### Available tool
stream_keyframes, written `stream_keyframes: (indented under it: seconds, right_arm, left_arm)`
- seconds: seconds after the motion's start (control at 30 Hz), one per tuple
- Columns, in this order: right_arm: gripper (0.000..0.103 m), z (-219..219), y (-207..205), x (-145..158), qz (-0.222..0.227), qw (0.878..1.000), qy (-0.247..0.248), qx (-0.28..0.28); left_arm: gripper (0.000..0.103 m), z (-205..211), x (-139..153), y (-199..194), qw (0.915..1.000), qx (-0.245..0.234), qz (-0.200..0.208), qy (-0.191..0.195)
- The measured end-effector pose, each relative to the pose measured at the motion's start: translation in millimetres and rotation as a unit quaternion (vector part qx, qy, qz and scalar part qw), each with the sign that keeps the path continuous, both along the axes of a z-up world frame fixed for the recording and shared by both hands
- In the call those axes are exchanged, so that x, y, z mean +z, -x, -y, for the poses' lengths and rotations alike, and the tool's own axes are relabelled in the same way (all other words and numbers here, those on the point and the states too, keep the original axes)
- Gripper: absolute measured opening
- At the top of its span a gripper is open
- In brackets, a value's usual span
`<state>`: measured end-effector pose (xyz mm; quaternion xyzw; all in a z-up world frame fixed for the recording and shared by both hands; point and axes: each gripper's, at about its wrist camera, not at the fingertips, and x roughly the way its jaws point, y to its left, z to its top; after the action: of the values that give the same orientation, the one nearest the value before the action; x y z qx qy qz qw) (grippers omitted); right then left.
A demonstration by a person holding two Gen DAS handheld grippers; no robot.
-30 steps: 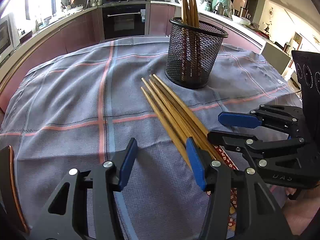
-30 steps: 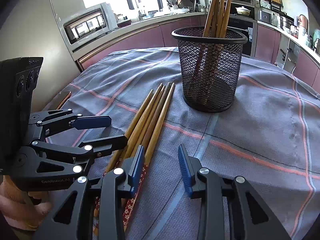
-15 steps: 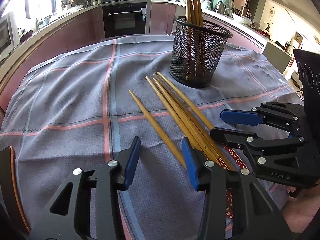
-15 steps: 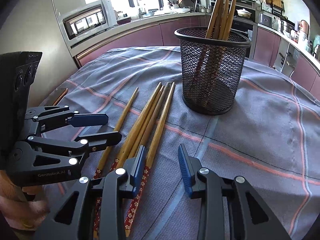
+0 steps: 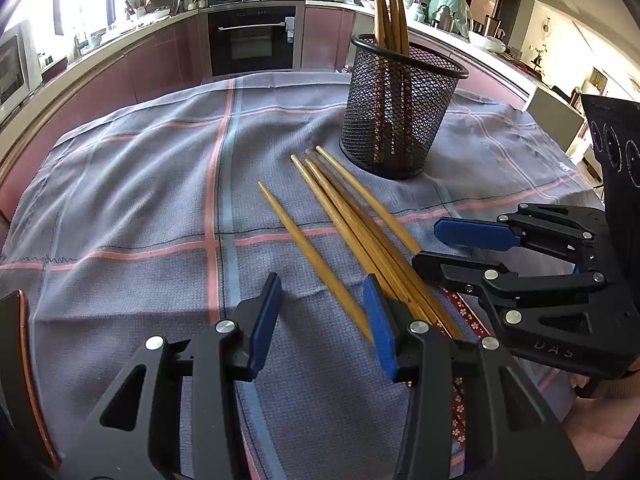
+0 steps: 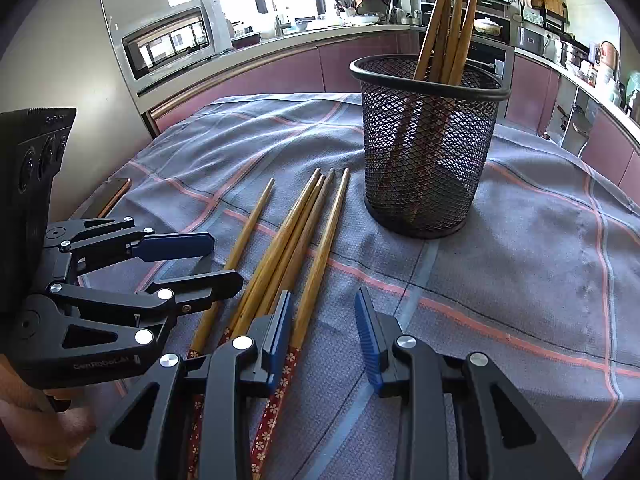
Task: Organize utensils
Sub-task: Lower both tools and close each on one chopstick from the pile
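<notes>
1. My left gripper (image 5: 320, 320): jaws released, lone chopstick (image 5: 310, 254) between them, untouched.
2. My right gripper (image 6: 322, 332): closing, nothing between; chopstick bundle (image 6: 292, 248) at its left jaw.
3. Casing reads "GenRobot.AI".

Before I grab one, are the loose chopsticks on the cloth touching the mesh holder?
Apart. The right wrist view shows bare cloth between the nearest chopstick tip and the mesh holder base.
</notes>
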<state>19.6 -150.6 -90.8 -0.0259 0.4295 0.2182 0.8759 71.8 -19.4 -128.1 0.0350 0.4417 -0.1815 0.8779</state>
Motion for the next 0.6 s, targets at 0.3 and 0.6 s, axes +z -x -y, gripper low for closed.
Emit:
stream_keyframes:
  seconds: [0.3,0.6]
  right_arm:
    - [0.027,-4,-4,0,0.001,1.000,0.010,-0.005]
    - [0.025,-16,-19,0,0.007,0.999,0.032,0.002]
  left_arm:
    - [0.038,-3,0,-3,1.0000,-0.003,-0.001,-0.001]
    - [0.031,-1,-1,-11,0.9999,-0.002,-0.001,-0.010]
